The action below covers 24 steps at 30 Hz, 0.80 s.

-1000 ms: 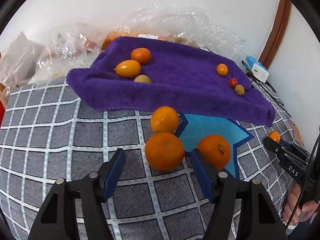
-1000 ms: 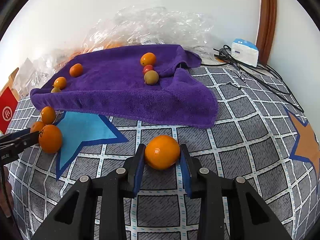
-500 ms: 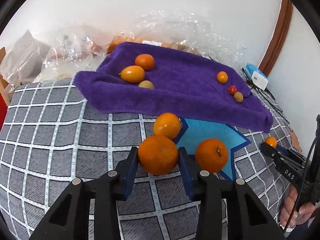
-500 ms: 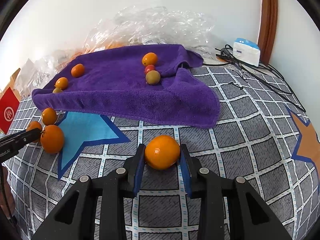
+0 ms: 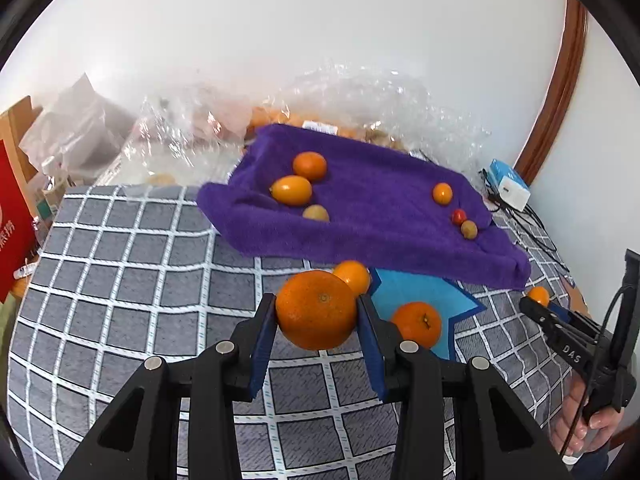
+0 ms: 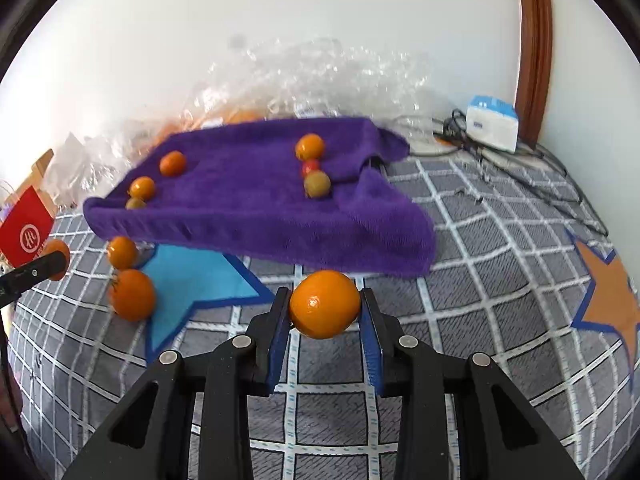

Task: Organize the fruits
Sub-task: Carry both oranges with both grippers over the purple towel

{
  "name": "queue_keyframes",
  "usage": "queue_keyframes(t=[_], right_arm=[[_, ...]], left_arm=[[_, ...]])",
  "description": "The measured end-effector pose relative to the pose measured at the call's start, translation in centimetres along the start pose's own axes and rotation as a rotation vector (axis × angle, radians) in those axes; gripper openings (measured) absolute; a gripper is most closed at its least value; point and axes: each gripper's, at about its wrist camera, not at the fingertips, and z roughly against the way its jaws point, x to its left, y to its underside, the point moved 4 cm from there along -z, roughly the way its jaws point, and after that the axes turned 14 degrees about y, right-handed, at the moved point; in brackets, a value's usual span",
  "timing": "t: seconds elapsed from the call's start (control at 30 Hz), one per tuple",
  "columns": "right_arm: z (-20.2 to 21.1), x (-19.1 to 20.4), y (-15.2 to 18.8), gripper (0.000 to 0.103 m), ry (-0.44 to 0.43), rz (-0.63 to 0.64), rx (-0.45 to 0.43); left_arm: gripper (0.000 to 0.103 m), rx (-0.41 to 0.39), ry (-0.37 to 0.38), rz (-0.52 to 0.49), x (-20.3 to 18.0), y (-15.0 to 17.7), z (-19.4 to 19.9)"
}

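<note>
Left wrist view: the left gripper (image 5: 317, 312) is pinching a large orange (image 5: 316, 315) between its blue pads, the fruit sitting clear of the grey checked bedcover (image 5: 132, 280). Just behind it a smaller mandarin (image 5: 354, 276) is lying at the edge of a blue star patch (image 5: 420, 292), with another orange (image 5: 417, 324) resting on the star to the right. Beyond them a purple towel (image 5: 380, 208) is lying spread over the cover, carrying two groups of fruit: an orange (image 5: 310, 166), a yellow-orange oval fruit (image 5: 292, 190) and a small yellowish fruit (image 5: 316, 213) on the left; a small orange (image 5: 442, 193), a red fruit (image 5: 459, 217) and a brownish fruit (image 5: 469, 229) on the right. Crumpled clear plastic (image 5: 360, 100) is piling up against the wall behind. At far right a hand (image 5: 580, 420) is gripping the right gripper's handle.

Right wrist view: the right gripper (image 6: 325, 308) is clamping a mandarin (image 6: 325, 304) between its pads, just in front of the towel's near edge. To the left, two oranges (image 6: 132, 295) (image 6: 122, 252) are lying beside the blue star, and the left gripper's black fingertip (image 6: 40, 270) is showing at the frame's edge in front of its orange. A white and blue box (image 6: 492, 124) with cables is sitting at the back right.
</note>
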Motion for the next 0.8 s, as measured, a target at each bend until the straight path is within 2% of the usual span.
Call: queue_keyframes(t=[0.23, 0.47, 0.63, 0.8], right_arm=[[1.7, -0.4, -3.0, 0.033, -0.009, -0.007, -0.053], [1.4, -0.2, -6.2, 0.033, -0.028, -0.018, -0.068], [-0.5, 0.9, -7.8, 0.033, -0.039, 0.000, -0.040], [-3.7, 1.9, -8.1, 0.033, -0.050, 0.013, 0.029]], left_arm=[[0.038, -0.034, 0.009, 0.022, 0.3, -1.7, 1.0], [0.038, -0.067, 0.003, 0.010, 0.5, -4.3, 1.9], [0.038, -0.080, -0.005, 0.006, 0.9, -6.3, 1.8], [0.038, -0.077, -0.012, 0.004, 1.3, -7.5, 0.9]])
